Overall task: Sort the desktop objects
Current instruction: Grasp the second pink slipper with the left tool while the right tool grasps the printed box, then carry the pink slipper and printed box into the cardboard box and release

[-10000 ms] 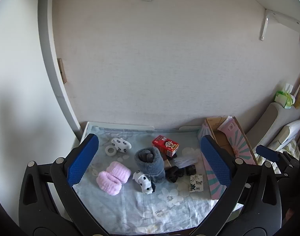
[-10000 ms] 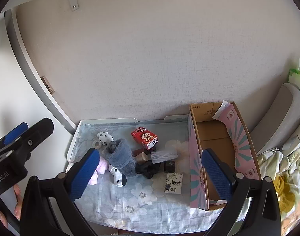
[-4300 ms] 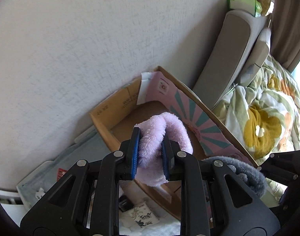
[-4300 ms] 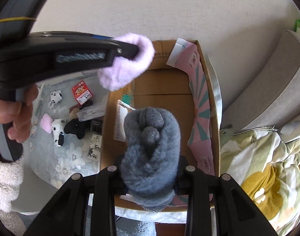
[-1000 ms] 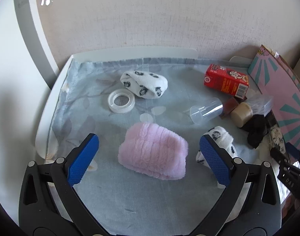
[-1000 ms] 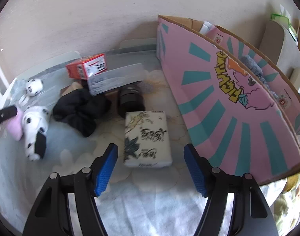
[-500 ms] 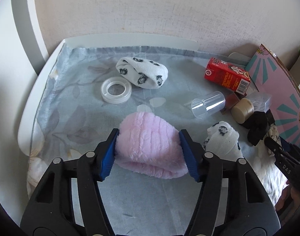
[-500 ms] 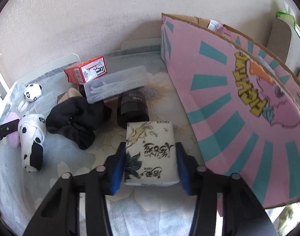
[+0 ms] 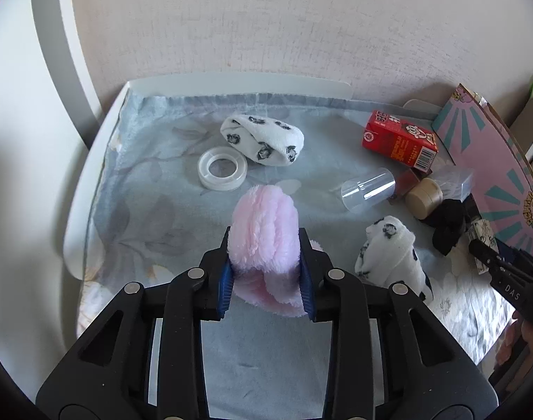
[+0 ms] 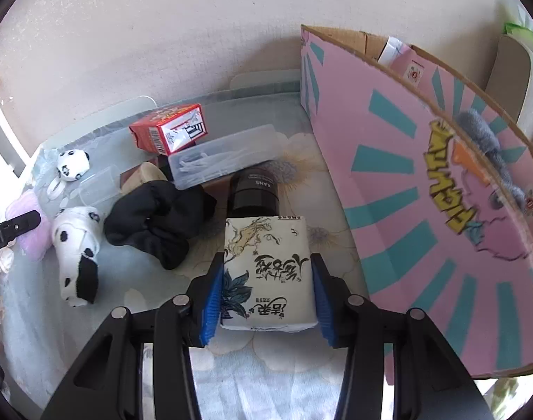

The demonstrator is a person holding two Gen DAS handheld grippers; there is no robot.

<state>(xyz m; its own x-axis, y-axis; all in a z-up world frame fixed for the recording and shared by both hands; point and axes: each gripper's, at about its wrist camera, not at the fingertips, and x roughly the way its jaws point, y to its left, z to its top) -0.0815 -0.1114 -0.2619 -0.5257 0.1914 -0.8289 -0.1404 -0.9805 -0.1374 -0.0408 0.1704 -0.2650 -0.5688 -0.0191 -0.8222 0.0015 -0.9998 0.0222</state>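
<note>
while pink sock point(image 9: 264, 224) fills left gripper point(image 9: 265, 273), pads point(image 9: 226, 280) squeezing

Both grippers, left gripper point(image 9: 266, 273) and right gripper point(image 10: 268, 299), are black plastic with silver screws and ribbed blue pads (white lettering, seemingly "DAS").

My right claw point(image 10: 266, 297) grips the white tissue pack point(image 10: 268, 273) (ink drawings on its wrap), just before the black jar point(image 10: 254, 192), beside the pink box point(image 10: 437, 210).
</note>
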